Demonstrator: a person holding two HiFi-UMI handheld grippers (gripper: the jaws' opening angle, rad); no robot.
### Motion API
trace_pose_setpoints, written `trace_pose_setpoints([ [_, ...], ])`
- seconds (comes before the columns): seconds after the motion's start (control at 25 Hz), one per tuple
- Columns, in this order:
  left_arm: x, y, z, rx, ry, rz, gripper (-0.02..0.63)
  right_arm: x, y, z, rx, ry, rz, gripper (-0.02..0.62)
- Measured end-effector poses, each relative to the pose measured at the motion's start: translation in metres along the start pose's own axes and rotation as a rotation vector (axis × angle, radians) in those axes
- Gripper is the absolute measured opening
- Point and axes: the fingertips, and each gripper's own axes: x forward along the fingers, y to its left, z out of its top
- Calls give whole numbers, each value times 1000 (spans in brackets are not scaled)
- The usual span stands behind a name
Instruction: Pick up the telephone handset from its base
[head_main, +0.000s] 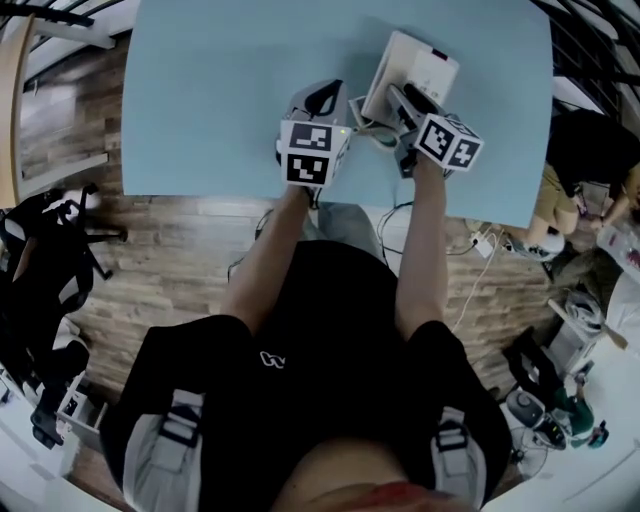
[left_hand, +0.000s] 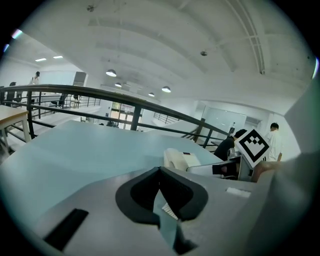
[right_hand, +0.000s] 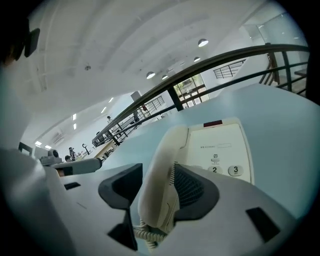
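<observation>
A cream telephone base (head_main: 425, 62) lies on the light blue table (head_main: 220, 90) at its near right. In the right gripper view the handset (right_hand: 159, 175) rests in its cradle on the left of the base (right_hand: 222, 145), above the coiled cord (right_hand: 144, 233). My right gripper (right_hand: 161, 186) stands open with the handset between its pads: the left pad is clear of it, the right pad close beside it. My left gripper (left_hand: 160, 171) hovers over bare table left of the phone (left_hand: 180, 159), its pad tips meeting, nothing held.
The table's near edge (head_main: 300, 197) runs just behind both grippers. A dark railing (left_hand: 100, 100) borders the far side. A seated person (head_main: 585, 160) is at the right, with cables (head_main: 480, 240) on the wooden floor and dark bags (head_main: 45, 270) at the left.
</observation>
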Motion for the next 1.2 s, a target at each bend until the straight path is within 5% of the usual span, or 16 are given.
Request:
trace_pose_setpoints([
  [0.52, -2, 18, 7, -21, -18, 35, 0, 22, 3, 0, 183, -3, 74, 130],
  [0.8, -1, 9, 28, 0, -57, 16, 0, 11, 23, 16, 139, -61, 25, 91],
  [1.2, -14, -44, 94, 96, -194, -55, -2, -92, 55, 108, -106, -337, -21, 89],
])
